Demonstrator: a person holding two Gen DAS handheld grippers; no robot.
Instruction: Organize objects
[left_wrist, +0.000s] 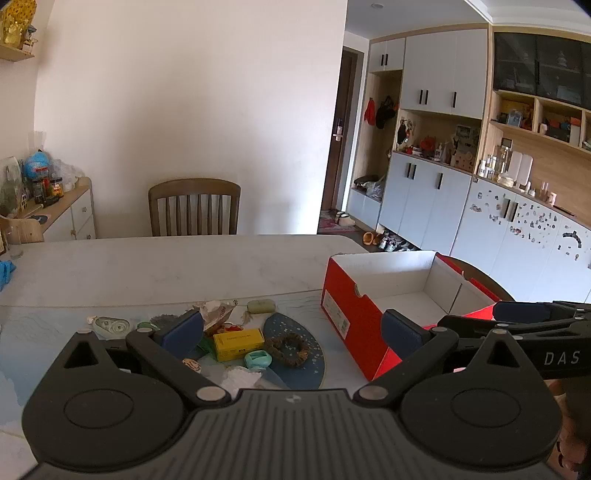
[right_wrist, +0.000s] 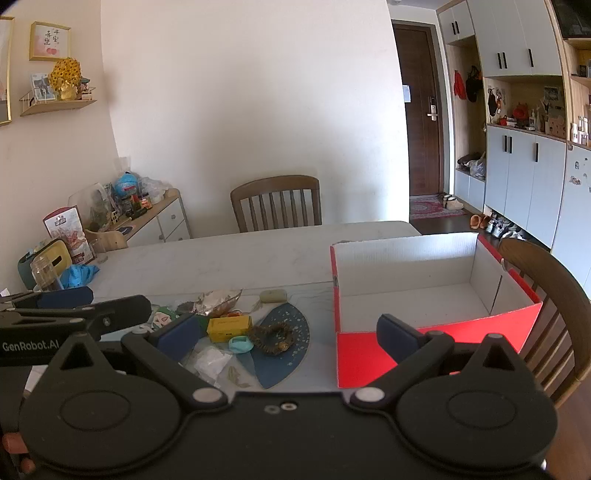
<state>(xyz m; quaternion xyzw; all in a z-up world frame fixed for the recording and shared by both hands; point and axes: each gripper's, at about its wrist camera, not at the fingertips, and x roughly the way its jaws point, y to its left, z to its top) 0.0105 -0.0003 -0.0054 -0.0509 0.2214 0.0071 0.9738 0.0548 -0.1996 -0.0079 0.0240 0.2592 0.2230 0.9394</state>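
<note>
A pile of small objects lies on the white table: a yellow box (left_wrist: 239, 343) (right_wrist: 229, 328), a brown bead bracelet (left_wrist: 287, 347) (right_wrist: 272, 336), a teal case (left_wrist: 257, 359) (right_wrist: 240, 344), a green soap bar (left_wrist: 261, 306) (right_wrist: 272, 295), a correction tape (left_wrist: 110, 325), crumpled wrappers (left_wrist: 216, 312) (right_wrist: 216, 297) and a blue fan (left_wrist: 295, 354) (right_wrist: 280, 347). An empty red shoebox (left_wrist: 391, 291) (right_wrist: 424, 295) stands to the right. My left gripper (left_wrist: 291, 325) is open above the pile. My right gripper (right_wrist: 288, 332) is open between the pile and the box.
A wooden chair (left_wrist: 194, 206) (right_wrist: 276, 204) stands at the table's far side, another chair (right_wrist: 550, 295) at the right behind the box. A glass jar (right_wrist: 44, 273) and blue cloth (right_wrist: 79, 275) sit at the table's left. Cabinets line the right wall.
</note>
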